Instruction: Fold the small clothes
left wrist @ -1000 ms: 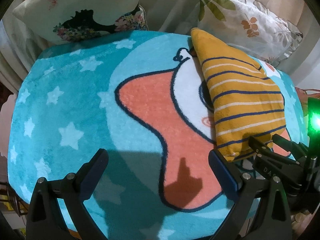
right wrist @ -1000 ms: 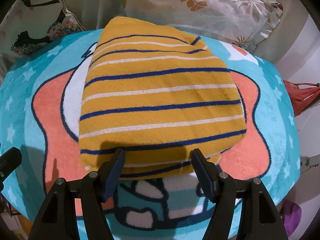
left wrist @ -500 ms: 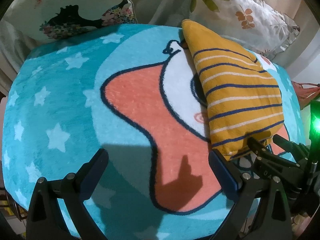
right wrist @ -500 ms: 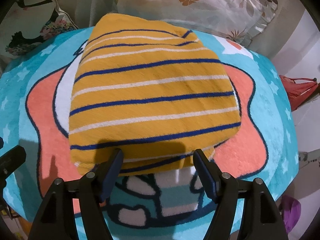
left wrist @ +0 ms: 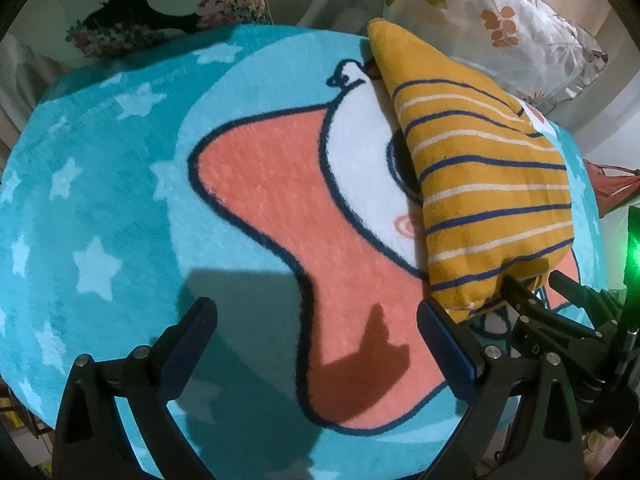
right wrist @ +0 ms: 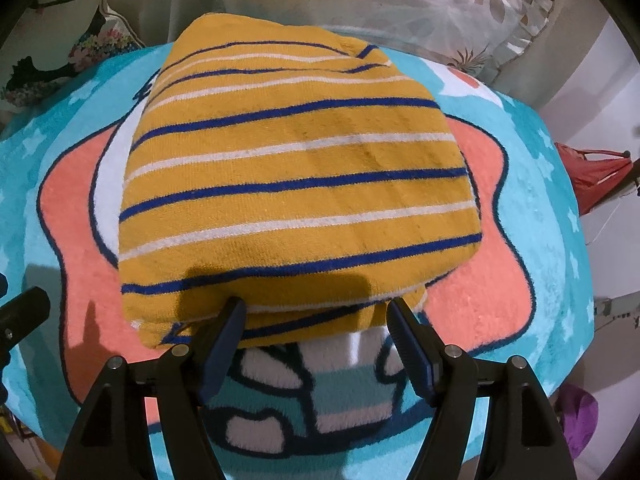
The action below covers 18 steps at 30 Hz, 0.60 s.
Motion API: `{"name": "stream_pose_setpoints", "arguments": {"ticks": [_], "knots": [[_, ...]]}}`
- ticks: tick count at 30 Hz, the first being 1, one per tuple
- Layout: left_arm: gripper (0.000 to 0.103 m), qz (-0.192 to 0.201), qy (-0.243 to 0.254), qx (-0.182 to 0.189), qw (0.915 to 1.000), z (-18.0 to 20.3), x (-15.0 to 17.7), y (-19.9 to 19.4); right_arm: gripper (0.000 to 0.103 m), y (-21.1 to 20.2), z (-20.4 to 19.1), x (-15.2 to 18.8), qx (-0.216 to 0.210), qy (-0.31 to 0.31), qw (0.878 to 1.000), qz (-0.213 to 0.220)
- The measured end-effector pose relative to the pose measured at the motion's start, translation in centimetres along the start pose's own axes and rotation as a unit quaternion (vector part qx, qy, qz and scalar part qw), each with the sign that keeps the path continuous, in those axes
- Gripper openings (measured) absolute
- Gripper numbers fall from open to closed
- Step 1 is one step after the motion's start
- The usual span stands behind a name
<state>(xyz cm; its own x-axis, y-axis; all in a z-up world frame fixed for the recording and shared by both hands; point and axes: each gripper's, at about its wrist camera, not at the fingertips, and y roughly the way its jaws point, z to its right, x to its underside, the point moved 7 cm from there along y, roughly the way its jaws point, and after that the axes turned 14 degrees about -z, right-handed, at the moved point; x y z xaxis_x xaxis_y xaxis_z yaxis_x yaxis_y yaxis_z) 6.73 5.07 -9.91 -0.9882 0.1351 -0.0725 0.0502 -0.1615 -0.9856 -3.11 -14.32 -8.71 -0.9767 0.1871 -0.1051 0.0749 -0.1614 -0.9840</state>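
Lying folded on the star-patterned blanket (right wrist: 552, 264) is the striped yellow garment (right wrist: 296, 184). Right gripper (right wrist: 314, 320) is sitting spread wide at its near edge, while left gripper (left wrist: 318, 332) is hovering wide apart over bare blanket.

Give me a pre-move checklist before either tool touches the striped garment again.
1. Yellow striped garment lies folded on the star-print mat: ok.
2. Right tool is open, its fingers at the garment's near edge with nothing pinched: ok.
3. Left tool is open over bare mat, left of the garment: ok.
4. Near edge layers line up: not ok, a lower layer sticks out under the top one.
5. Far edge against the floral pillow is tidy: cannot tell.
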Motion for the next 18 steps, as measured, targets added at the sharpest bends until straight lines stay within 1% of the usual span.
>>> {"name": "stream_pose_setpoints", "arguments": {"ticks": [5,12,18], "knots": [[0.1,-0.005,-0.004,0.003,1.0,0.4,0.1,0.4,0.077,0.3,-0.1,0.1,0.001,-0.006,1.0,-0.002],[0.1,0.014,-0.014,-0.007,0.9998,1.5,0.2,-0.8,0.078,0.0,0.1,-0.4,-0.013,-0.023,1.0,0.007],[0.1,0.02,-0.023,-0.013,0.9994,4.0,1.0,-1.2,0.078,-0.5,1.8,-0.2,-0.021,-0.04,0.999,0.024]]}}
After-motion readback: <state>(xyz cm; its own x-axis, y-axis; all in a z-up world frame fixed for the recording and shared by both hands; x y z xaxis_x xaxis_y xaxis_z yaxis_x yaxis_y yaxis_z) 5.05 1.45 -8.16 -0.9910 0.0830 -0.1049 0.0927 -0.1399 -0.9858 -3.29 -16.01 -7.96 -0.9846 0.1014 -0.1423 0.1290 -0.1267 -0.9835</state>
